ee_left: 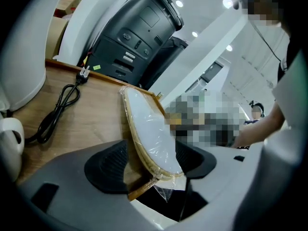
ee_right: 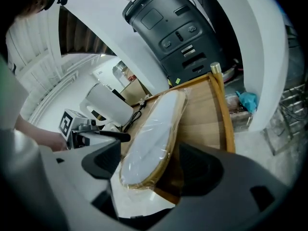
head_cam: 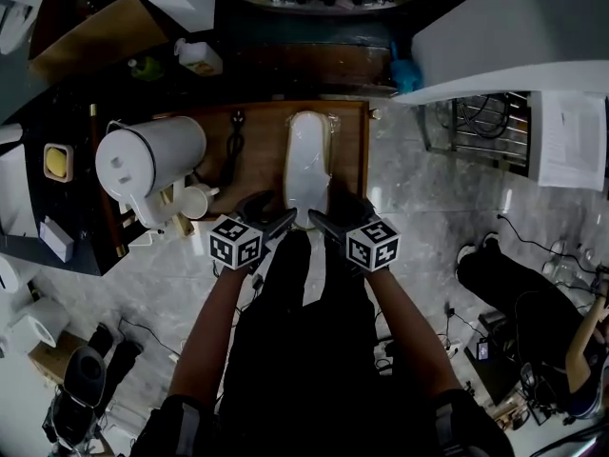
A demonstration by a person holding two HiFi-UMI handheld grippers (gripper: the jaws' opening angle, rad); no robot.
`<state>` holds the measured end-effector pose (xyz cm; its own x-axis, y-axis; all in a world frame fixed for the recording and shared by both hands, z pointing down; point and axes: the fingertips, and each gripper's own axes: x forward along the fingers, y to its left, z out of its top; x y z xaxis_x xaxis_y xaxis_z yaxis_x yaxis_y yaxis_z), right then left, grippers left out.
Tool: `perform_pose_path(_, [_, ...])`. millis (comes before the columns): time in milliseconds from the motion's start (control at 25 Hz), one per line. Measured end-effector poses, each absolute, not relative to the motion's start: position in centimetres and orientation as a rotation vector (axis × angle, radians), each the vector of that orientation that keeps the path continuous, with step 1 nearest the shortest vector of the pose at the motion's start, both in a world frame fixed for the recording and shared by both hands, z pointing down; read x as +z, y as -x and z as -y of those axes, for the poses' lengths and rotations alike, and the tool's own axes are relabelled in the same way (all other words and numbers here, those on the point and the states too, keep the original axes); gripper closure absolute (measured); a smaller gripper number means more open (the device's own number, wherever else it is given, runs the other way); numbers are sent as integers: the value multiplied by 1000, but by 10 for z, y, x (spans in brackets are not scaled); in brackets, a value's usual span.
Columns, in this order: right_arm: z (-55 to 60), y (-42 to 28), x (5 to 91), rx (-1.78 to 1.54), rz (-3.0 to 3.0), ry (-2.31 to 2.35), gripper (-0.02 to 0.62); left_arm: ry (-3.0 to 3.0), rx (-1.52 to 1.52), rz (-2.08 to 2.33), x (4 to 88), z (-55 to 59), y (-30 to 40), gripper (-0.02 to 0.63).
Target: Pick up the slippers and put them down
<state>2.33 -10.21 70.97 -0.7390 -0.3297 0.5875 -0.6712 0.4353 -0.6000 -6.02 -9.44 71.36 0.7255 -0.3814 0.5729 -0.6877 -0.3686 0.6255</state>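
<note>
The white slippers [head_cam: 306, 160], wrapped in clear plastic with a tan sole edge, lie lengthways on the wooden table [head_cam: 347, 150], heel end at its near edge. My left gripper [head_cam: 271, 215] and right gripper [head_cam: 335, 215] meet at that heel end from either side. In the left gripper view the slippers [ee_left: 147, 126] run between the wide-apart pads [ee_left: 108, 167] of the left gripper [ee_left: 151, 163], the heel just past the table corner. In the right gripper view the slippers [ee_right: 154, 134] lie between the right gripper's [ee_right: 151, 165] pads [ee_right: 199, 170]; bare wood shows beside the right pad.
A white jug [head_cam: 147, 160], a cup [head_cam: 195, 201] and a black power cable [head_cam: 233, 141] occupy the table's left half. A black machine [ee_left: 139, 32] stands behind the table. A wire rack [head_cam: 485, 122] and a seated person [head_cam: 533, 303] are to the right.
</note>
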Motion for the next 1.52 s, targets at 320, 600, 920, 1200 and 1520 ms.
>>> perform_pose_path(320, [111, -22, 726, 1191, 2275, -850, 221, -1949, 391, 788, 730, 102, 55, 307])
perform_pose_path(600, [114, -18, 730, 1183, 2246, -830, 223, -1949, 390, 755, 731, 107, 46, 307])
perform_pose_path(920, [111, -16, 733, 1154, 2227, -788, 327, -1923, 362, 746, 731, 109, 39, 307])
perform_pose_path(1200, [112, -20, 724, 1145, 2264, -797, 333, -1981, 409, 720, 724, 104, 34, 307])
perform_pose_path(1520, [111, -18, 703, 1093, 2308, -808, 336, -2006, 401, 761, 706, 101, 35, 307])
